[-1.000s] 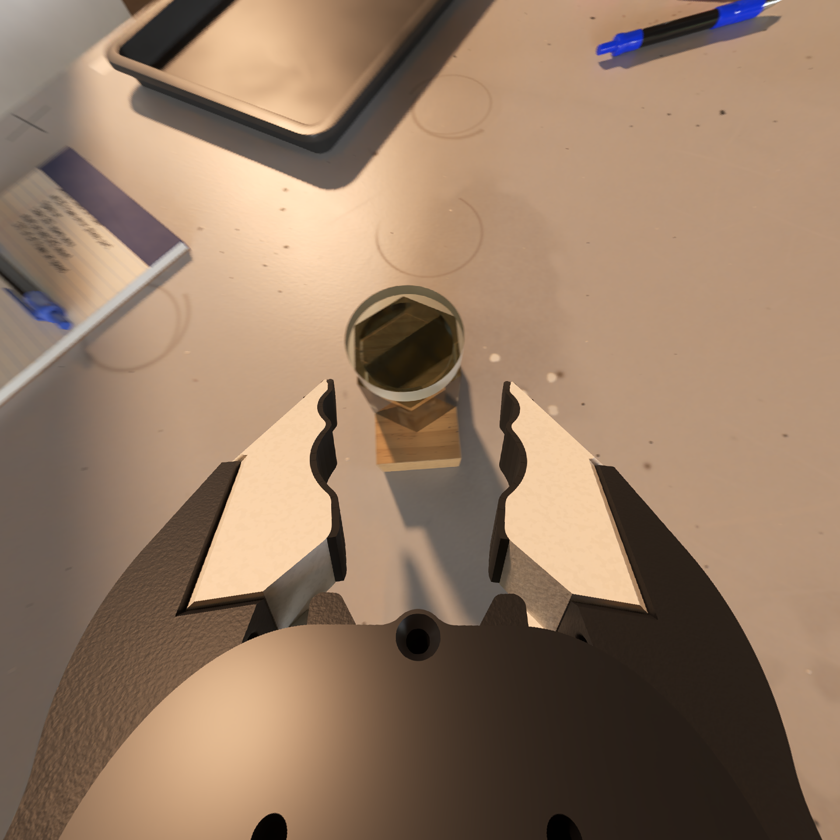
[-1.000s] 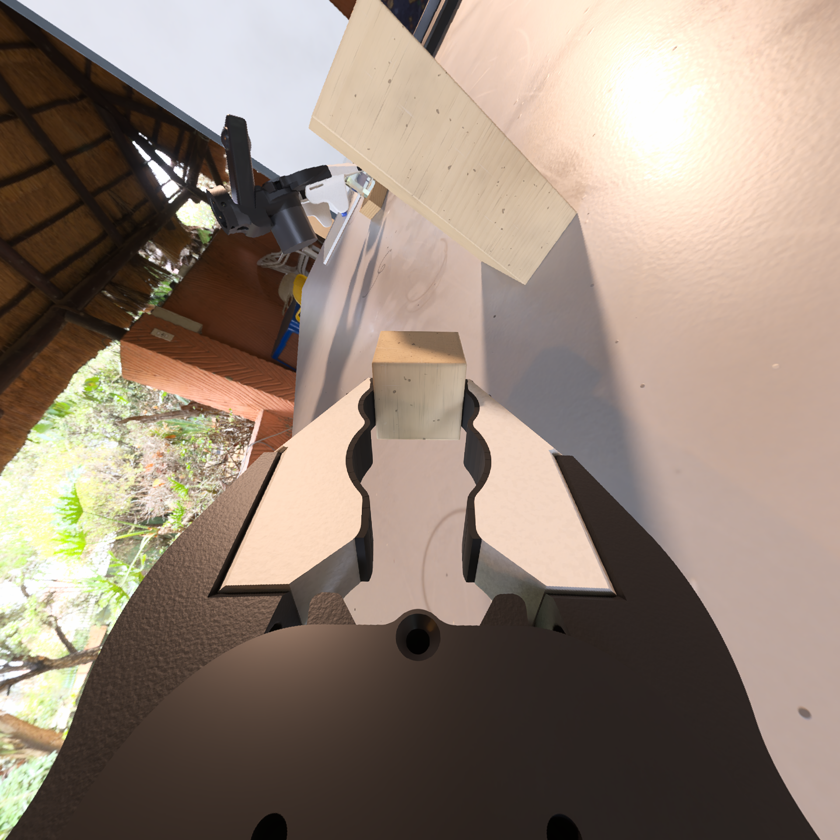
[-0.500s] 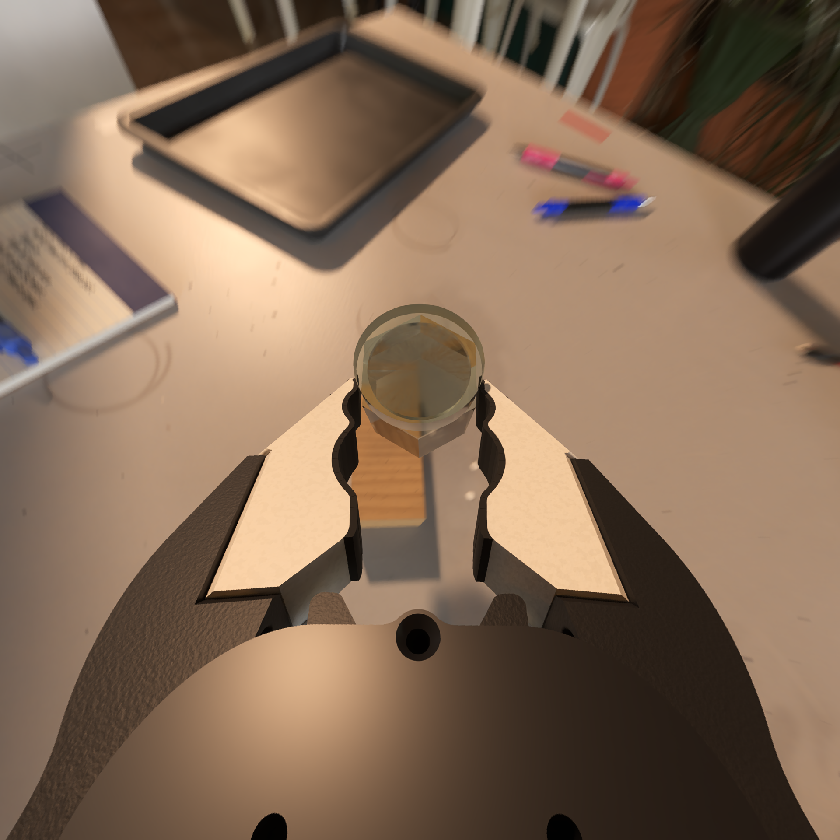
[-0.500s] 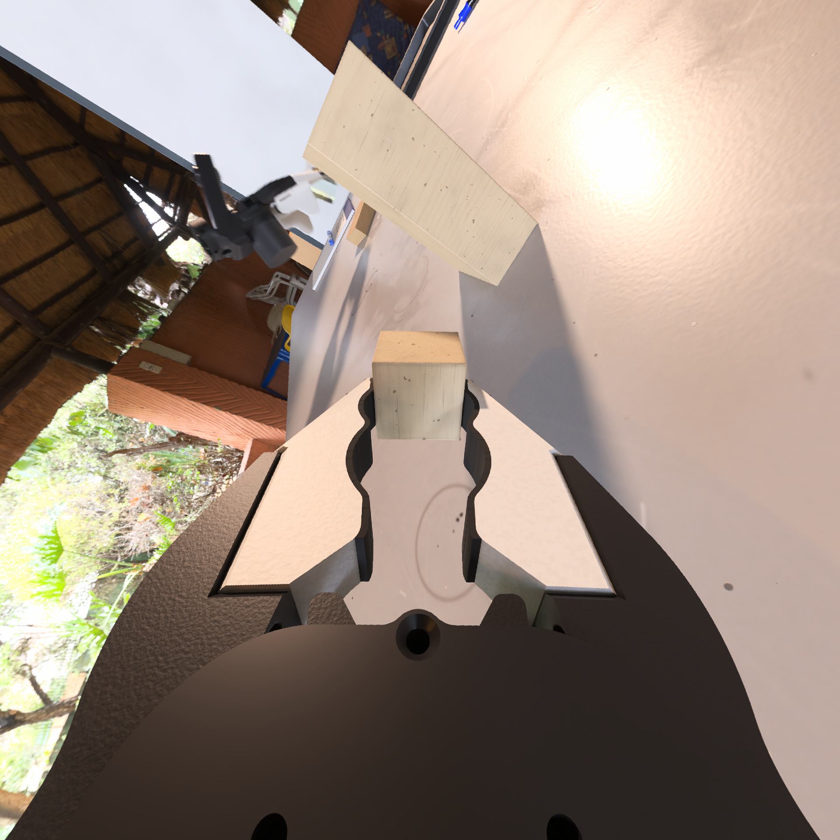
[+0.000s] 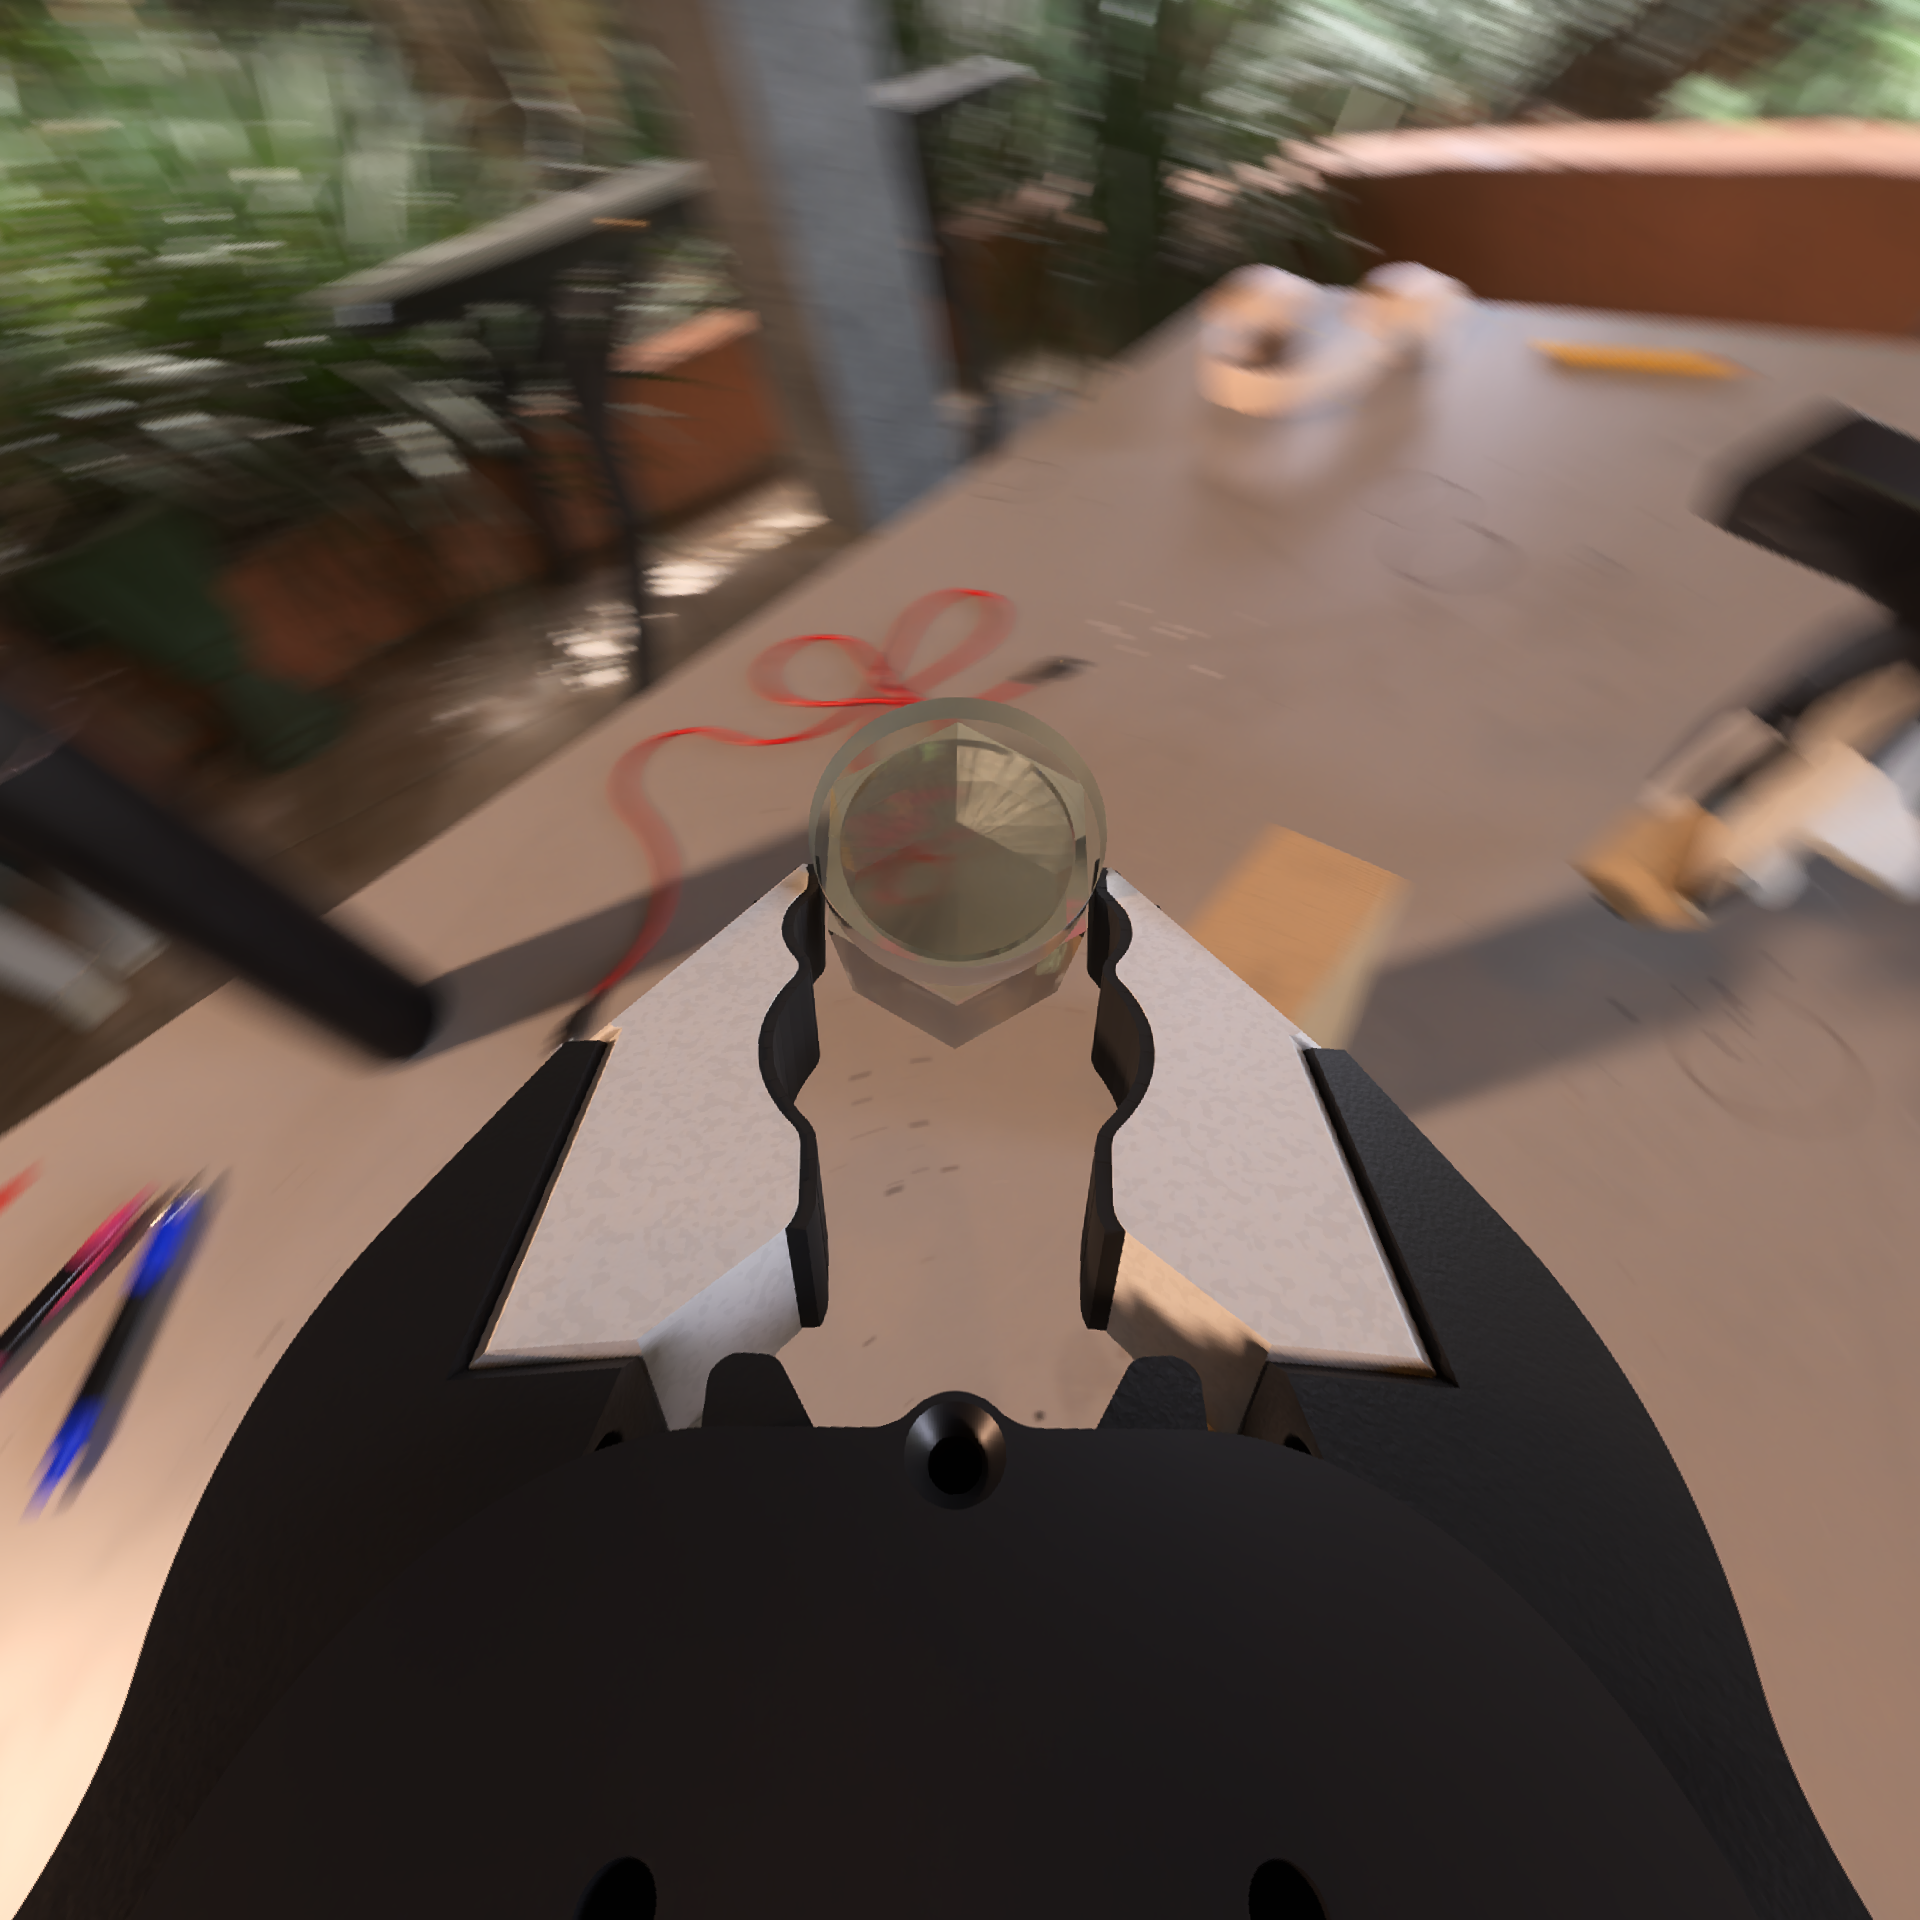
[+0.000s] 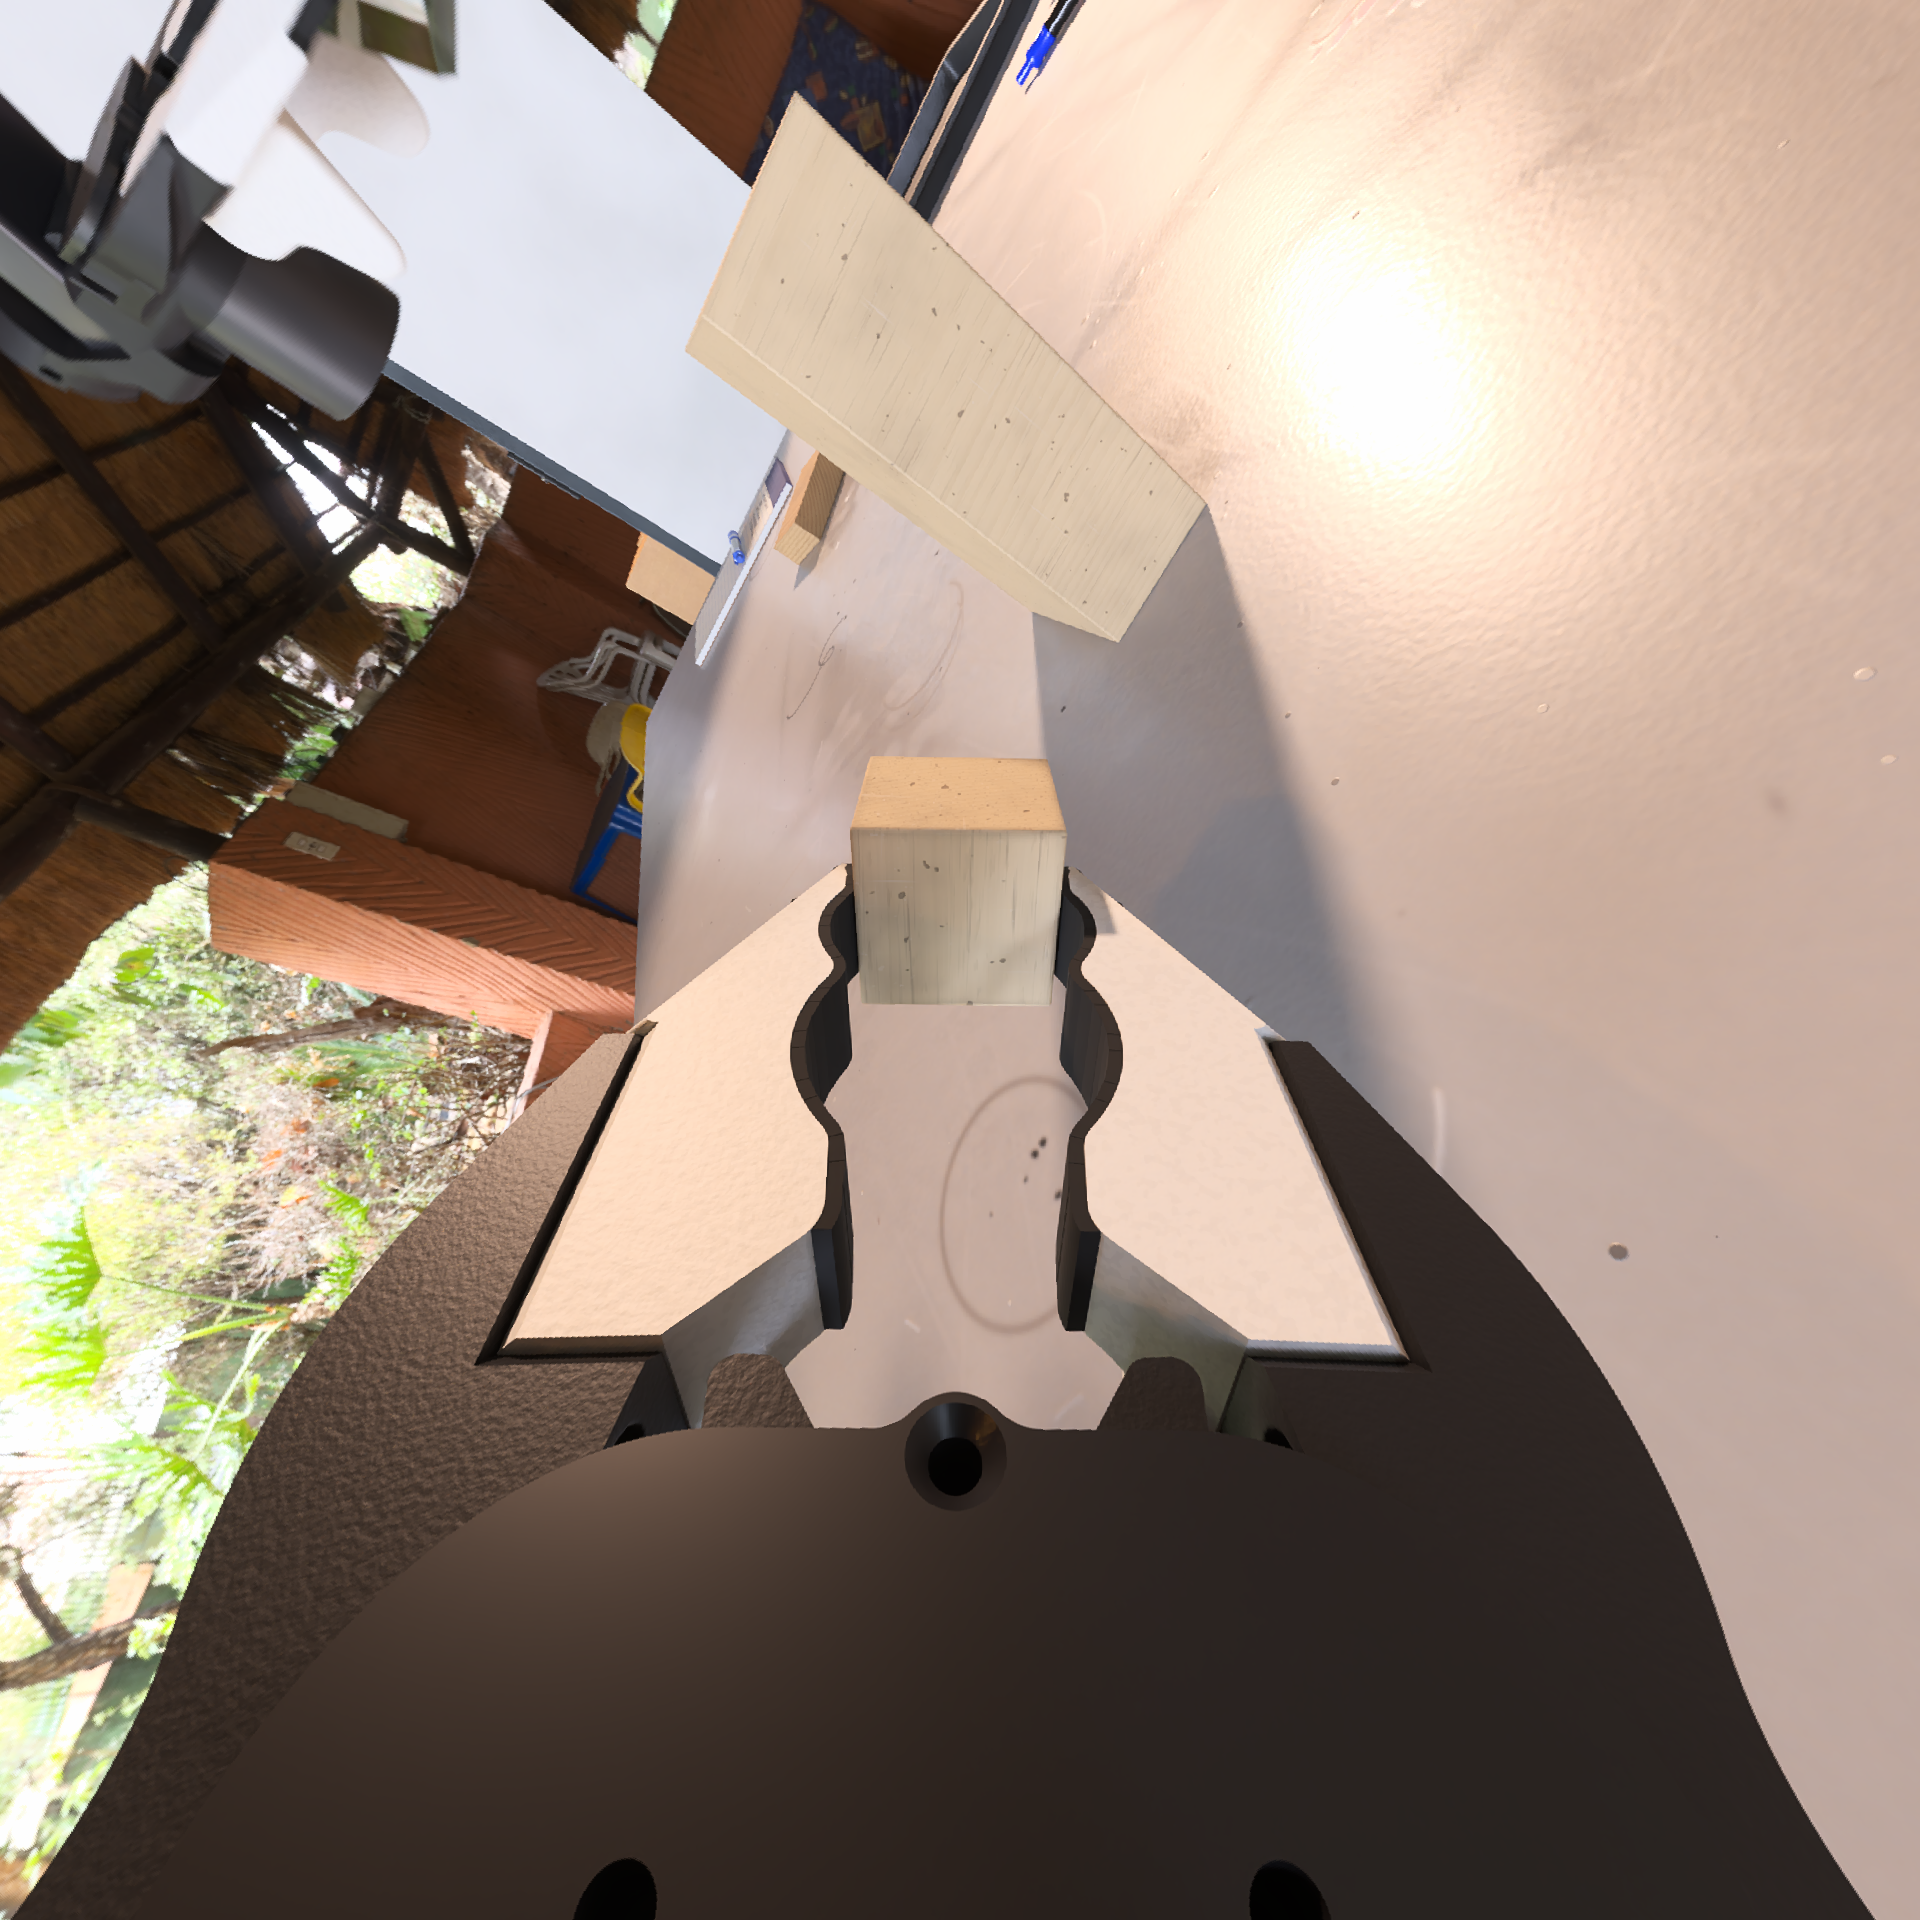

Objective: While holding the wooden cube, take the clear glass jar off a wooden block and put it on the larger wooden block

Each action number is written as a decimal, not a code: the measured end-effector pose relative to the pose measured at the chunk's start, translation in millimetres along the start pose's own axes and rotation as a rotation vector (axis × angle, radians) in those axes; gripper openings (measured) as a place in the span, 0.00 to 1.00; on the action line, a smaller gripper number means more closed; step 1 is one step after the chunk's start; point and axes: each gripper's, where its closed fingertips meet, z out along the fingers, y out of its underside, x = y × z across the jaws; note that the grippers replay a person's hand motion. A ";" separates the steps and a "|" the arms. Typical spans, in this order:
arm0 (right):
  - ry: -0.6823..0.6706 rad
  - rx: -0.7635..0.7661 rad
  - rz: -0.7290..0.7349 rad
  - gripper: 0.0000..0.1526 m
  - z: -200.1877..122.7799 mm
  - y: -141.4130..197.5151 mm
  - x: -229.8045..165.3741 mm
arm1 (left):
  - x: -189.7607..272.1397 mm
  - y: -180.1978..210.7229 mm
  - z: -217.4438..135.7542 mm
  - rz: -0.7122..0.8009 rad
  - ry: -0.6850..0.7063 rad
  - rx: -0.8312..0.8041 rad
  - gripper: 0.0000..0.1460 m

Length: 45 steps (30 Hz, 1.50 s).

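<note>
In the left wrist view my left gripper point(image 5: 956, 891) is shut on the clear glass jar point(image 5: 956, 831) and holds it above the table, mouth towards the camera. The larger wooden block point(image 5: 1299, 935) lies blurred to the right of the jar. Farther right is my right gripper point(image 5: 1766, 810) with the wooden cube point(image 5: 1642, 883). In the right wrist view my right gripper point(image 6: 958, 883) is shut on the pale wooden cube point(image 6: 956, 914). The larger wooden block point(image 6: 935, 374) lies ahead of it. The small wooden block point(image 6: 810, 509) behind it is bare. My left gripper point(image 6: 208, 208) shows at the top left.
A red cable point(image 5: 831, 686) loops on the table beyond the jar. A black cylinder point(image 5: 208, 935) lies to the left, with pink and blue pens point(image 5: 104, 1299) nearer. A notebook point(image 6: 738, 582) and a dark tray's edge point(image 6: 935, 125) lie past the blocks.
My left gripper closed on the jar, lifted it off the small block and swung right towards the larger block. My right gripper kept hold of the cube and shifted only slightly.
</note>
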 end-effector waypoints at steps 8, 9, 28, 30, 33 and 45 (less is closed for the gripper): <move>0.004 0.009 0.003 0.24 -7.0 3.0 -0.6 | 104.3 15.0 50.2 0.173 0.557 -0.007 0.35; 0.003 0.012 0.006 0.24 -8.1 3.3 -0.8 | 104.5 16.1 52.6 0.164 0.570 -0.010 0.35; 0.059 0.081 0.047 0.24 -37.7 10.4 8.0 | 107.7 33.3 73.7 0.239 0.676 -0.210 0.35; 0.068 0.091 0.050 0.24 -41.1 10.8 9.1 | 109.2 38.2 77.6 0.254 0.681 -0.250 0.35; 0.076 0.107 0.056 0.24 -46.7 12.4 9.1 | 111.7 37.9 81.0 0.262 0.702 -0.261 0.35; 0.103 0.170 0.077 0.24 -68.0 15.8 11.0 | 108.5 34.6 83.2 0.265 0.705 -0.241 0.35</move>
